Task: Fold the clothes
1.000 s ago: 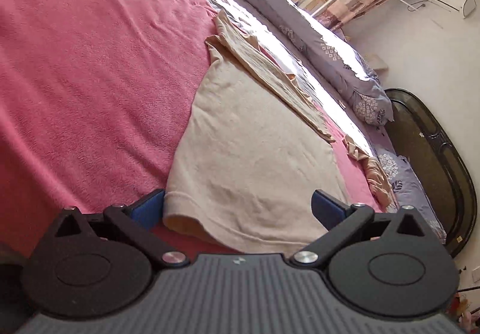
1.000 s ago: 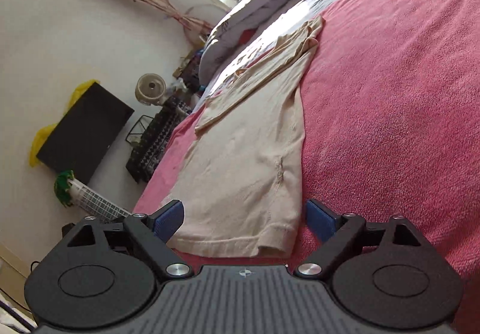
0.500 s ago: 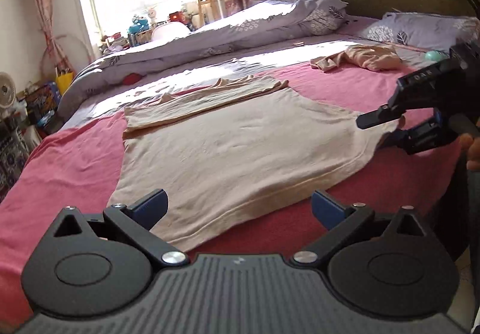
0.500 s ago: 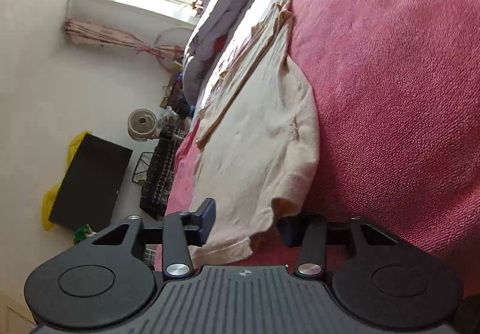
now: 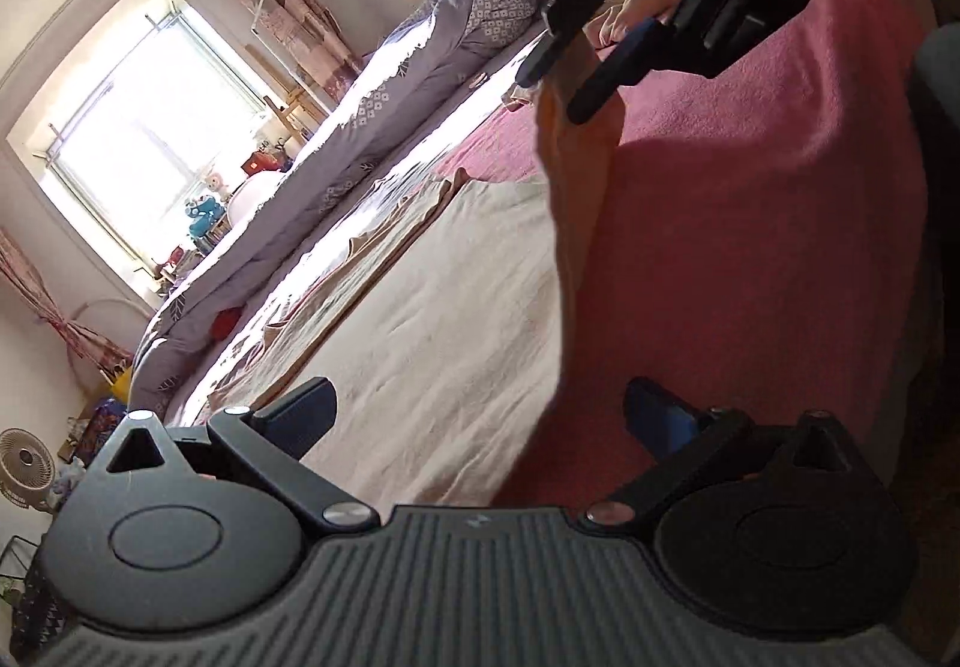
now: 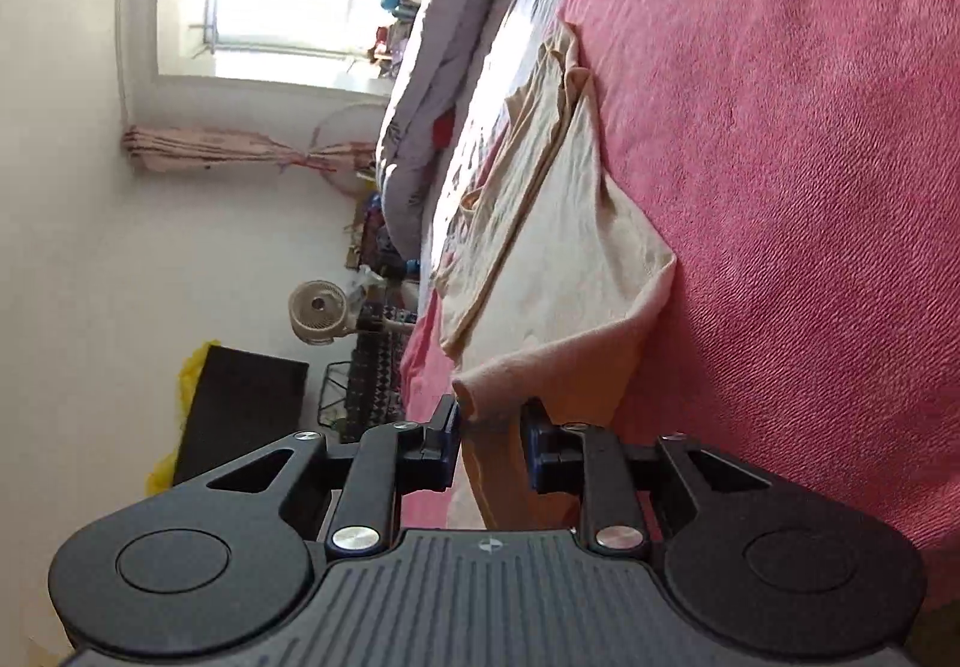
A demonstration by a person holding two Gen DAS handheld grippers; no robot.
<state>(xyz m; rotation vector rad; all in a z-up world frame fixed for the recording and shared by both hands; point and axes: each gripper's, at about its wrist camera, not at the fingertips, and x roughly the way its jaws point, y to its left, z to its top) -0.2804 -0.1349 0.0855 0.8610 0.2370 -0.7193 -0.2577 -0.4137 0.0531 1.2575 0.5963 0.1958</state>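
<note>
A bed covered by a pink blanket [image 6: 780,127] fills the room under a bright window [image 5: 150,127], with a grey-purple duvet [image 5: 360,127] bunched along its far side. The right tongs [image 6: 489,439] are closed to a narrow gap on a corner of the beige garment [image 6: 558,271], pinching the bunched hem between the blue pads [image 6: 447,442]; in the left wrist view the same tongs [image 5: 570,73] hold that corner raised off the bed, the cloth hanging down from them in a taut fold. The left tongs [image 5: 480,421] stand wide apart and hold nothing, hovering at the near edge of the garment [image 5: 432,307] (whether a pad touches the cloth cannot be told). The rest of the garment lies flat on the blanket, one sleeve folded along its far edge. A small fan [image 6: 318,310] stands on the floor beside a black box [image 6: 240,403].
</note>
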